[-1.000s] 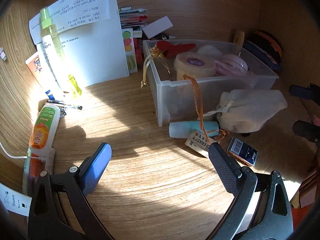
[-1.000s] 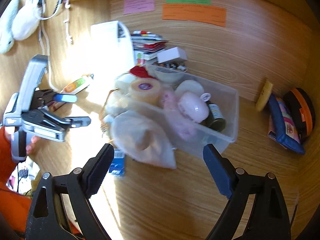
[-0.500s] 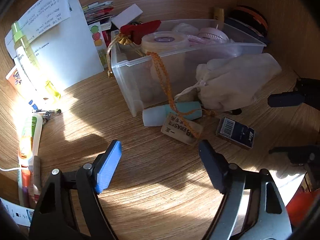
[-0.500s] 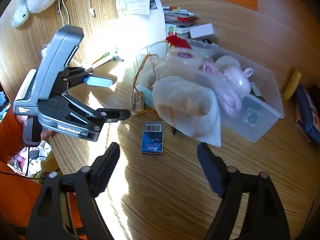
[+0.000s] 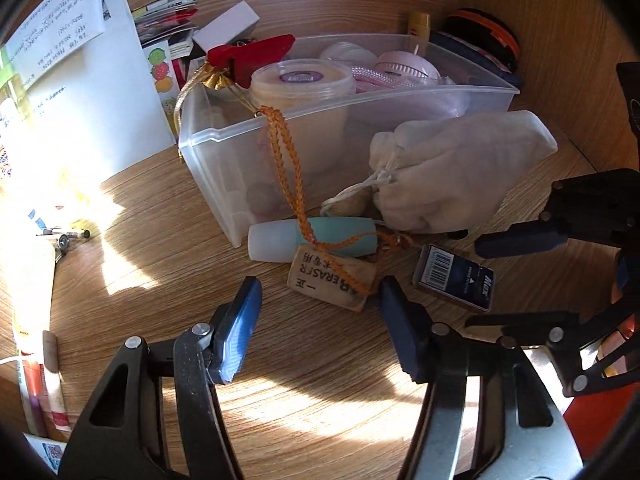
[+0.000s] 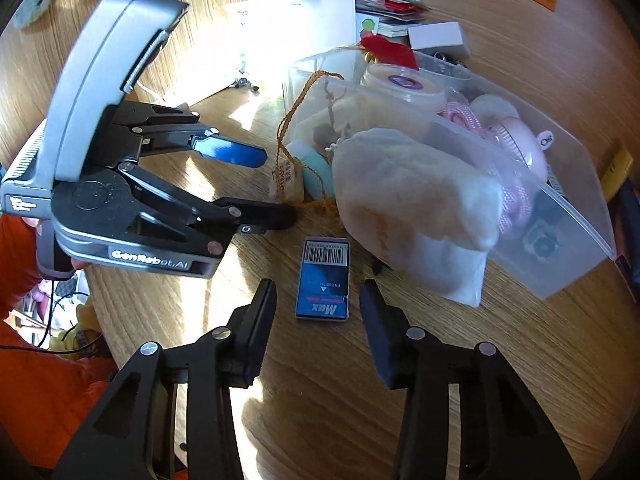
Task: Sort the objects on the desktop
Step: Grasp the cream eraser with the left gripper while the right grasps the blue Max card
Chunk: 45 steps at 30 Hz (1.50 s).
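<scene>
A clear plastic bin holds a tape roll, pink items and a red tag. In front of it on the wooden desk lie a beige eraser tangled in an orange cord, a teal tube, a white cloth pouch and a blue Max staple box. My left gripper is open, its jaws just short of the eraser. My right gripper is open, its jaws either side of the staple box. The left gripper shows in the right wrist view, the right gripper in the left wrist view.
A white paper stand and stacked booklets stand behind the bin. Tubes and pens lie at the far left. A dark pouch and orange-rimmed case sit at the back right. Wooden walls enclose the desk.
Both grippers have moved forward and lower. The left has closed in on the eraser. The right has come down around the staple box.
</scene>
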Available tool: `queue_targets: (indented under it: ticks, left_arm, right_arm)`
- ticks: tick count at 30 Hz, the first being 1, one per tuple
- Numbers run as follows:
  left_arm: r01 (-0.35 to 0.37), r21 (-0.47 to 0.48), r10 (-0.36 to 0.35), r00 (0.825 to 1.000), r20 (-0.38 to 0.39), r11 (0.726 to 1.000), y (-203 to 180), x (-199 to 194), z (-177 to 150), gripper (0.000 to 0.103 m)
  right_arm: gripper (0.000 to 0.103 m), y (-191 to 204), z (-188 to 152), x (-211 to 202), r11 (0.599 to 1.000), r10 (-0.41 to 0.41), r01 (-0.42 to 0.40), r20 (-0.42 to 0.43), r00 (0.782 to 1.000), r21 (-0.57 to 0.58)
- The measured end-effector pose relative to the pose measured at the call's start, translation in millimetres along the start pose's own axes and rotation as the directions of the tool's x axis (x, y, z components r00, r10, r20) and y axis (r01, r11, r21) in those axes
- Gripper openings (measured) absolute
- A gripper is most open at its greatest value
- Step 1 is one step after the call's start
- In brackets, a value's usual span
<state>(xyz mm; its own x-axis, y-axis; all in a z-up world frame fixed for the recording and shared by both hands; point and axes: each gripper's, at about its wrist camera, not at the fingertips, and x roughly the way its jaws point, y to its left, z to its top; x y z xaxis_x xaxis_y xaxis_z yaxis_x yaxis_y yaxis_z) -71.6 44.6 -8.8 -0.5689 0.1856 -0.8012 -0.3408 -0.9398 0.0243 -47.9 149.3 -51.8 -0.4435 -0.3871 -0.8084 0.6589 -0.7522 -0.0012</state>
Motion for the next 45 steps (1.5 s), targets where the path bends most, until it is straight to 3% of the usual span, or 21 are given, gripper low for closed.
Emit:
queue_targets:
  ticks: [3, 7, 12, 33, 42, 45]
  left_arm:
    - [0.007, 0.014, -0.007, 1.0, 0.005, 1.0, -2.7, -2.7, 2.1, 0.058]
    - [0.033, 0.008, -0.033, 0.999, 0.003, 0.999, -3.0, -4.0, 10.4, 0.042]
    - [0.037, 0.01, -0.037, 0.999, 0.003, 0.999, -3.5, -8.1, 15.3, 0.042]
    - [0.057, 0.034, -0.057, 0.998, -0.026, 0.998, -4.6, -38.1, -17.6, 0.043]
    - [0.027, 0.027, -0.026, 0.999, -0.034, 0.999, -7.6, -35.9, -18.6, 0.045]
    - [0.026, 0.012, -0.025, 0.999, -0.025, 1.0, -6.0, -35.0, -17.6, 0.041]
  right_arm:
    - [0.036, 0.1, 2.4, 3.5, 1.0, 0.002, -0.002, -0.009, 1.0, -0.005]
    - [0.025, 1.3, 5.4, 9.0, 1.0, 0.004, -0.005, -0.019, 1.0, -0.016]
    - [0.025, 4.6, 6.3, 10.5, 1.0, 0.01, -0.01, -0.019, 1.0, -0.023]
    - [0.025, -0.3, -6.7, -6.4, 0.999, 0.029, -0.029, 0.003, 1.0, 0.03]
    - [0.025, -6.7, -11.9, -13.2, 0.998, 0.035, -0.036, 0.025, 0.999, 0.051]
    - [0.025, -6.5, -11.2, -18.9, 0.997, 0.04, -0.042, 0.045, 0.998, 0.061]
